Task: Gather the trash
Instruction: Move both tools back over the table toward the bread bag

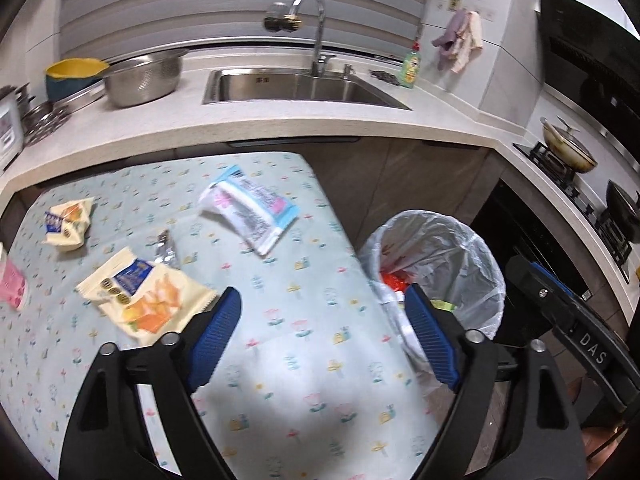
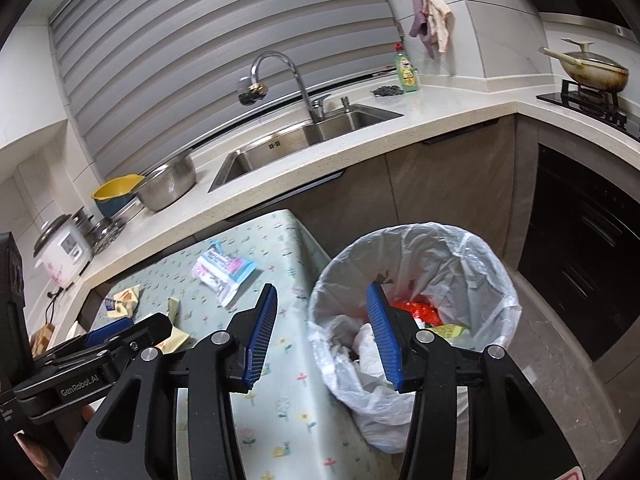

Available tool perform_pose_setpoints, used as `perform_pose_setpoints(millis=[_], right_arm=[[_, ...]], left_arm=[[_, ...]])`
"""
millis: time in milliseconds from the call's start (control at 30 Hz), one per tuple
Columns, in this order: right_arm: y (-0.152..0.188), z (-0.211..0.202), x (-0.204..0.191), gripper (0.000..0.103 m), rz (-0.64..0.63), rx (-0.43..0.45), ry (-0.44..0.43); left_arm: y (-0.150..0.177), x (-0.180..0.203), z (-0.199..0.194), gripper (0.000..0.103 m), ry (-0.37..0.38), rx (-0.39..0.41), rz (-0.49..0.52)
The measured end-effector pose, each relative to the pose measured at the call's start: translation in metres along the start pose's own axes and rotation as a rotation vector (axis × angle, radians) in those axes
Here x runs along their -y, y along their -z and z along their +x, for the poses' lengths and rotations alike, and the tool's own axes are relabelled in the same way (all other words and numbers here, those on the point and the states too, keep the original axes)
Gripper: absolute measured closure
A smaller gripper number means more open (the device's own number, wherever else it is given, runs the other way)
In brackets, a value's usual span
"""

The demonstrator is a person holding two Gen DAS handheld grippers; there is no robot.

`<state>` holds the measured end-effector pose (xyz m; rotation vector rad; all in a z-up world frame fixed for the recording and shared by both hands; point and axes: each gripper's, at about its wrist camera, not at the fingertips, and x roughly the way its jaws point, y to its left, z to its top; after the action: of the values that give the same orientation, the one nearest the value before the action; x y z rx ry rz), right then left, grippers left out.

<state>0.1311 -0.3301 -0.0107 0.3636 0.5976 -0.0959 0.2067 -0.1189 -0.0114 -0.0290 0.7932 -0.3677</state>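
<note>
A small table with a pale floral cloth [image 1: 304, 320] holds several wrappers: a large yellow snack packet [image 1: 148, 292], a smaller yellow packet [image 1: 68, 220], a white and blue wrapper [image 1: 248, 208], a silver scrap [image 1: 166, 246] and a pink item [image 1: 12, 284] at the left edge. A bin lined with a white bag [image 1: 440, 252] stands right of the table and holds red and white trash [image 2: 416, 308]. My left gripper [image 1: 320, 304] is open and empty over the table's right part. My right gripper [image 2: 322, 300] is open and empty above the bin's near rim [image 2: 320, 292]. The white and blue wrapper [image 2: 224, 272] also shows in the right wrist view.
Behind the table runs a counter with a steel sink [image 1: 296, 86], a tap [image 1: 312, 20], a metal colander [image 1: 144, 76], a yellow bowl [image 1: 74, 72] and a green soap bottle [image 1: 410, 66]. A stove with a pan [image 1: 568, 148] is at the right. A rice cooker [image 2: 64, 248] is at the left.
</note>
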Motion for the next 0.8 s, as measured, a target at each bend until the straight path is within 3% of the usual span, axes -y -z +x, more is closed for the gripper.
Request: perform_pose_setpoints(millis=[167, 467, 667, 800], right_arm=[[0.004, 0.013, -0.026, 0.052, -0.029, -0.023, -0.025], [0.019, 0.054, -0.07, 0.052, -0.068, -0.095, -0.066], [0.026, 0.079, -0.095, 0.052, -0.095, -0.128, -0.086], [0.028, 0.095, -0.105, 0.044, -0.09, -0.135, -0.089]], left_arm=[[0.005, -0.041, -0.001, 0.013, -0.061, -0.012, -0.062], [0.016, -0.114, 0.011, 0.012, -0.142, -0.065, -0.195], [0.021, -0.141, 0.02, 0.012, -0.191, -0.074, -0.222], [0.025, -0.155, 0.027, 0.01, -0.208, -0.09, -0.248]])
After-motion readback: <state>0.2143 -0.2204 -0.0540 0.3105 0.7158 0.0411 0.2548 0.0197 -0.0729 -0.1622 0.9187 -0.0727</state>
